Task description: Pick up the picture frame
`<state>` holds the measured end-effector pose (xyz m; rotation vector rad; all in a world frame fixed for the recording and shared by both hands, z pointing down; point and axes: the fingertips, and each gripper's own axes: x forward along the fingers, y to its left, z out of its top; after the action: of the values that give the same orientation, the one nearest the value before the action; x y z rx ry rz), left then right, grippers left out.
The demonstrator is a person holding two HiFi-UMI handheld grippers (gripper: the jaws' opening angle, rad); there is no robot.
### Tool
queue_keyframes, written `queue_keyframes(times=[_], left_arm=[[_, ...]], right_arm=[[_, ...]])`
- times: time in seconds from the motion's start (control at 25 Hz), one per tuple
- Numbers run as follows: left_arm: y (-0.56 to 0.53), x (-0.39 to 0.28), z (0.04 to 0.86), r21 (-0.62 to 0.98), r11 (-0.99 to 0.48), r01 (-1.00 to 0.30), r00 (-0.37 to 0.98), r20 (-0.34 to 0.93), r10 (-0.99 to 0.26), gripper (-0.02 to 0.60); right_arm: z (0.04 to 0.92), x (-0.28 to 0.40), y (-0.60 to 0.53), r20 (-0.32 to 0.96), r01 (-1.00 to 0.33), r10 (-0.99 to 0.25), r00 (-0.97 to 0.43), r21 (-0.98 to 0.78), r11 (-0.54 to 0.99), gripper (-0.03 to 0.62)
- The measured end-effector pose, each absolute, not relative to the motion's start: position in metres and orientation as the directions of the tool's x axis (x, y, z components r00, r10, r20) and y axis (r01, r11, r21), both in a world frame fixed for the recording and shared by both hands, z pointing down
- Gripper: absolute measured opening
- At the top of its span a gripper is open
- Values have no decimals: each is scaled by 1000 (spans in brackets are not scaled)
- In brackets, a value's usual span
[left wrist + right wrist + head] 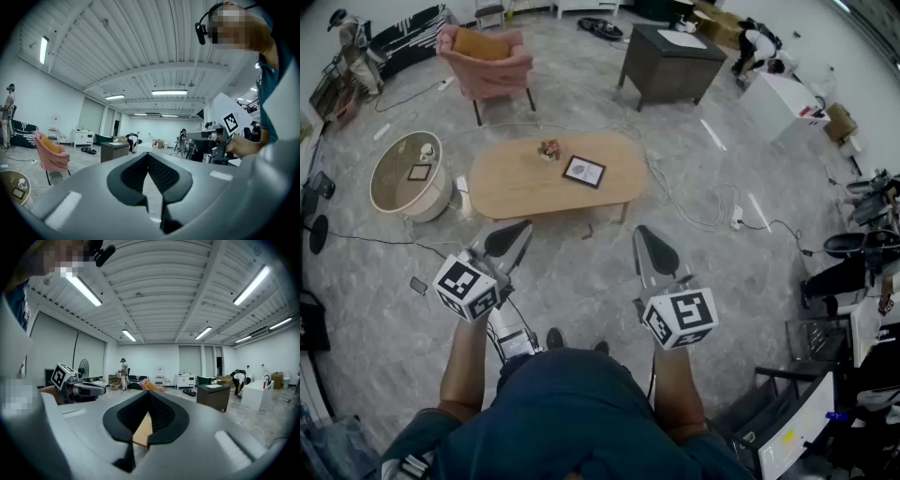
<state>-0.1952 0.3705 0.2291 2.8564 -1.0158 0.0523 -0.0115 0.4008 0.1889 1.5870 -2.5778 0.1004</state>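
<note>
The picture frame (584,172), dark-edged with a white mat, lies flat on the right half of an oval wooden coffee table (516,187). A small flower pot (549,150) stands just left of it. Both grippers are held level over the floor, well short of the table's near edge. My left gripper (514,236) is shut and empty, its tips meeting in the left gripper view (148,154). The right gripper (647,242) also has its jaws together with nothing in them (149,392). A strip of the wooden table (142,430) shows below its tips. Neither gripper view shows the frame.
A round side table (389,183) with a small frame stands left of the coffee table. A pink armchair (487,61) and a dark cabinet (670,61) stand behind. Cables (703,220) trail over the floor at right. People stand at the far left and far right.
</note>
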Motion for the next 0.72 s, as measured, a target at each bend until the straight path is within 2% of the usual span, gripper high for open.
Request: queue_keyframes(times=[0.44,0.72], left_arm=[[336,-208,236,92,-781,-618,786,67,-614,0],[316,-193,241,101,-794,-600,800,82,-594,0]], right_arm=[[198,-26,370,138,-900,-891,-433,-5,436,8],[208,-18,349,162,-895,-881,-445,-40,445,9]])
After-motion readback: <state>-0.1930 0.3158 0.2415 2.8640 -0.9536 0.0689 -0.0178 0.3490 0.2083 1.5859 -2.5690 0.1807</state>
